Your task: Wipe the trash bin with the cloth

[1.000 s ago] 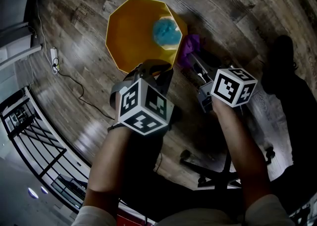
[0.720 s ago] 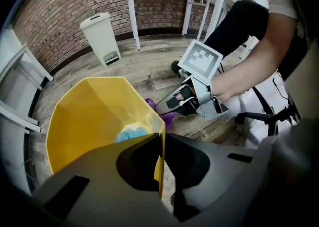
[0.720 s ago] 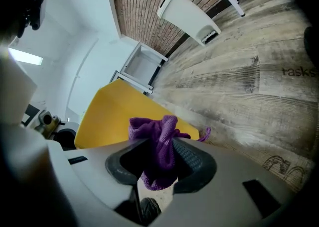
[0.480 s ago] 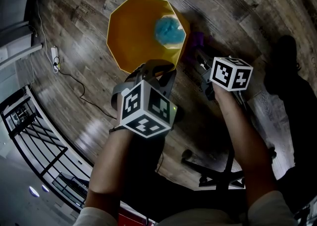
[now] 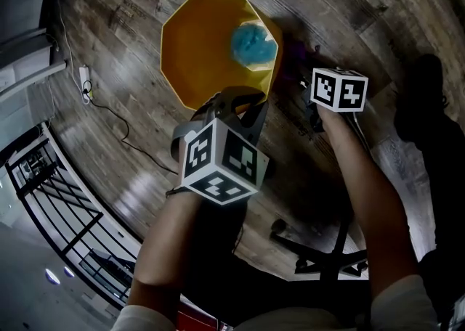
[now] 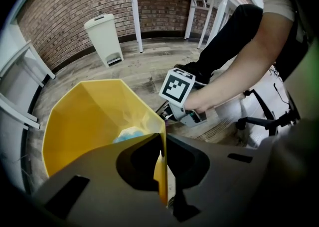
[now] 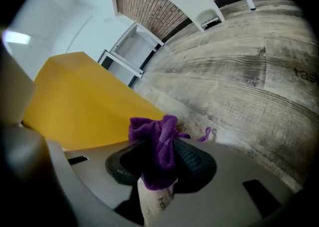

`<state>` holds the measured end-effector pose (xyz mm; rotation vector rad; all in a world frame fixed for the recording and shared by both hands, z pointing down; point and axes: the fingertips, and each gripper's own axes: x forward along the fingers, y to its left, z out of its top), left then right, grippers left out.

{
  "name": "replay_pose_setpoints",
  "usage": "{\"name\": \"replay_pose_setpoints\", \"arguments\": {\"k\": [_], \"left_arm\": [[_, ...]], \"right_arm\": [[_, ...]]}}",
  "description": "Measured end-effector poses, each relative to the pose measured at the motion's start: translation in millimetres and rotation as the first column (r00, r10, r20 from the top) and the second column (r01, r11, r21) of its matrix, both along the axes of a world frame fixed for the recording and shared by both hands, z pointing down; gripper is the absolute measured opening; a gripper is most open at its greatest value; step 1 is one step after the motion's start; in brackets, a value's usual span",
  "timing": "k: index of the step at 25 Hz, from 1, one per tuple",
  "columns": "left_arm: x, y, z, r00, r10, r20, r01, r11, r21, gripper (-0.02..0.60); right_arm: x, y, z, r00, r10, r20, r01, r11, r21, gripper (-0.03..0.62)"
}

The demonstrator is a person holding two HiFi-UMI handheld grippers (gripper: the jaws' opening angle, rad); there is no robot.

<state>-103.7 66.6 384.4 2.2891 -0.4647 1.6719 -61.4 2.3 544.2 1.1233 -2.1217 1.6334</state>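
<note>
A yellow eight-sided trash bin stands on the wooden floor with a blue crumpled lump inside it. My left gripper is shut on the bin's near rim; in the left gripper view the thin yellow wall sits pinched between the jaws. My right gripper is shut on a bunched purple cloth, which lies against the bin's outer wall low down by the floor. In the head view the cloth peeks out at the bin's right side, beyond the right gripper's marker cube.
A white pedal bin and white table legs stand by the brick wall. A power strip with its cable lies on the floor at left, near a black railing. An office chair base is close behind my right arm.
My right gripper has sunk along the bin's right side with the purple cloth, so less cloth shows in the head view. The left gripper has kept its hold on the rim.
</note>
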Motion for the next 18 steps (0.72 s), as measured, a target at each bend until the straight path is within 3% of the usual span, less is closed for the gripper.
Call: {"name": "replay_pose_setpoints", "arguments": {"k": [4,8,13,17,18], "left_arm": [[7,4,0,0.998,-0.024,-0.052,0.022,0.999,-0.032,0.018],[-1,-2,-2,0.998,-0.044,-0.041,0.043,0.999,-0.006,0.017],[2,0,-1,0.999,-0.025,-0.039,0.026,1.0,0.009,0.017],[-2,4,-8,0.998,0.059,-0.015,-0.058,0.997,0.058,0.027],[-3,7,-12,0.996,0.088,-0.016,-0.086,0.994,0.066,0.061]], "right_arm": [[-2,-3,20,0.998,-0.031,-0.056,0.03,0.999,-0.027,0.13],[-2,-7,41,0.988,-0.073,-0.137,0.067,0.997,-0.048,0.132],[1,-10,63,0.951,-0.151,-0.272,0.139,0.988,-0.064,0.132],[1,-12,61,0.934,-0.176,-0.31,0.161,0.984,-0.074,0.132],[4,-13,58,0.935,-0.17,-0.312,0.155,0.985,-0.072,0.132]]}}
